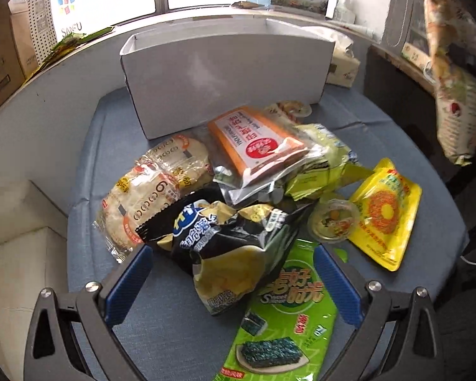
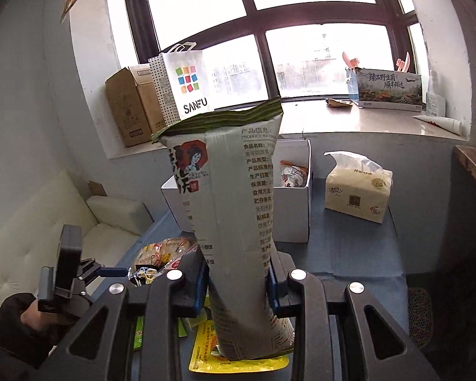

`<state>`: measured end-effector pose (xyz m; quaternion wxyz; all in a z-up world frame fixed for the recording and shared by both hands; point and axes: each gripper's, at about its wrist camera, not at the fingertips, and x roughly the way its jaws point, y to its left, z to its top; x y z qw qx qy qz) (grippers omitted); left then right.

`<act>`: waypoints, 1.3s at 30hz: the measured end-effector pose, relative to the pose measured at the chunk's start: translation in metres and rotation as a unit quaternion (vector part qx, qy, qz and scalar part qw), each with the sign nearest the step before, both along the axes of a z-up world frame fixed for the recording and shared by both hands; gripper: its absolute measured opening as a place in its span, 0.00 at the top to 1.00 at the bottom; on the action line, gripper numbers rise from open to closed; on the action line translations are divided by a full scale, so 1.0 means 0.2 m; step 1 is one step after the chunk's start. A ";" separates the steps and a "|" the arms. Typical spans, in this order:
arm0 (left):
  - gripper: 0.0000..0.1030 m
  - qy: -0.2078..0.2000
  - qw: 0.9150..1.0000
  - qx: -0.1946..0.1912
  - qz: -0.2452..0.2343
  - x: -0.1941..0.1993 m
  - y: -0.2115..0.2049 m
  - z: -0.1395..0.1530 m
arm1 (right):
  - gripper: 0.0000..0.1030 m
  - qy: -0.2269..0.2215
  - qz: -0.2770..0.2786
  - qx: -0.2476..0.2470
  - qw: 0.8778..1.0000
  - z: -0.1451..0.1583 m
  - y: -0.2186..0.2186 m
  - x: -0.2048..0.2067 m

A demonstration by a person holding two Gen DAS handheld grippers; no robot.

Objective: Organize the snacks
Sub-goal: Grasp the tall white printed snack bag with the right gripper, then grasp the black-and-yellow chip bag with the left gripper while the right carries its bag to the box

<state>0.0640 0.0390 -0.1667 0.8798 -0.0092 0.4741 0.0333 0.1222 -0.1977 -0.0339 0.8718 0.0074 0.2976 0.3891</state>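
— While I look along my left claw, what do you make of it?

— It hangs released, blue pads wide apart over the snack pile on the blue cloth: the black chip bag sits between your fingers, the green seaweed pack beneath it, the white box beyond. The bag I carry shows up at the far right, in the air.

— And along the right one?

— My right claw is clenched on the tall pale snack bag, low on its body, bag upright. The white box stands straight ahead, a packet already inside.

— How to finish well?

— I judge: carry it over the rim, lower it, then let go, so it doesn't topple out.
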 end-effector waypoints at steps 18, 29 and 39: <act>0.50 -0.155 0.972 -0.177 -0.007 -0.35 0.22 0.36 | 0.69 0.033 0.036 0.005 0.999 -0.09 0.09 -0.11; 0.50 -0.228 0.958 -0.171 -0.010 0.16 0.30 0.74 | 0.69 0.065 0.025 0.044 0.997 0.09 0.27 0.28; 0.50 -0.170 0.979 -0.107 0.027 0.89 0.45 0.78 | 0.69 0.174 -0.024 0.034 0.984 0.13 0.67 1.05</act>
